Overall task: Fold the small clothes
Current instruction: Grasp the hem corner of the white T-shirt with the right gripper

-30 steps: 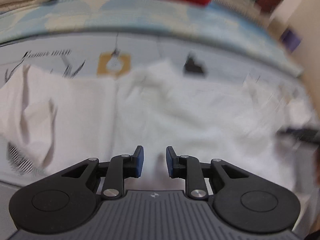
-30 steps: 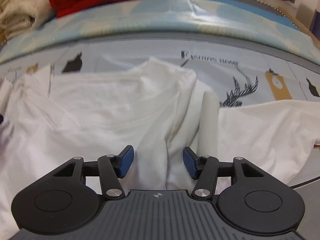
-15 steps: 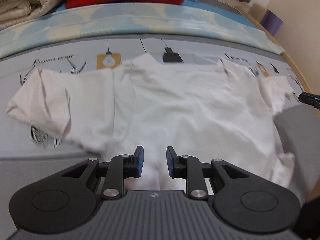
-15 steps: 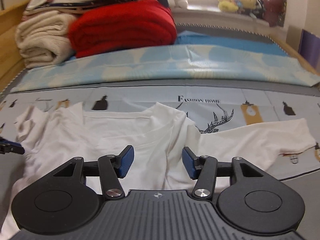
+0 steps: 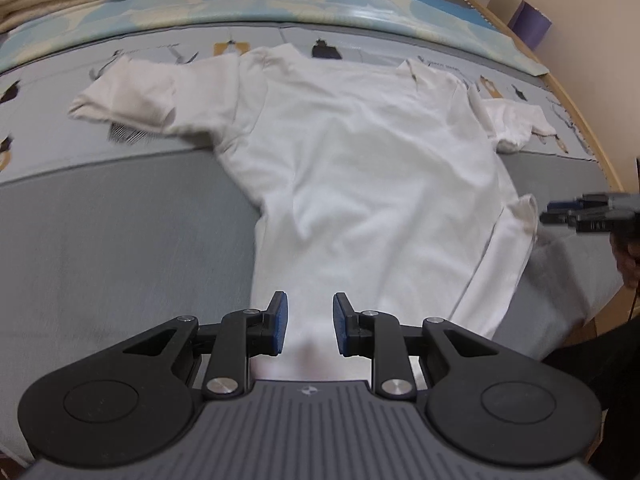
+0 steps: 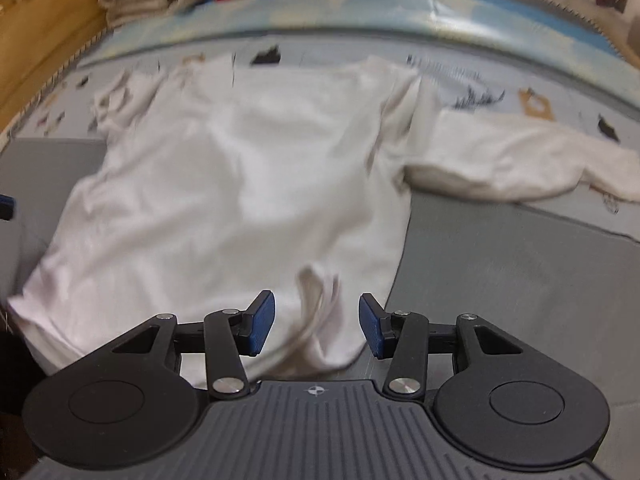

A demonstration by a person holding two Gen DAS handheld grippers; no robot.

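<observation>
A white T-shirt [image 5: 372,184] lies spread mid-frame, both sleeves unfolded, as the left gripper [image 5: 306,322] and right gripper [image 6: 316,322] hover parted and empty at its hem, a sleeve grab likely next.

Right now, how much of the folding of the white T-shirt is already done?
Done: the white T-shirt lies spread on the bed, both sleeves out to the sides, with some wrinkles near the hem. In hand: nothing. The left gripper and right gripper are both open over the hem and hold no cloth. Left: every fold; no sleeve or side is turned in yet.
</observation>
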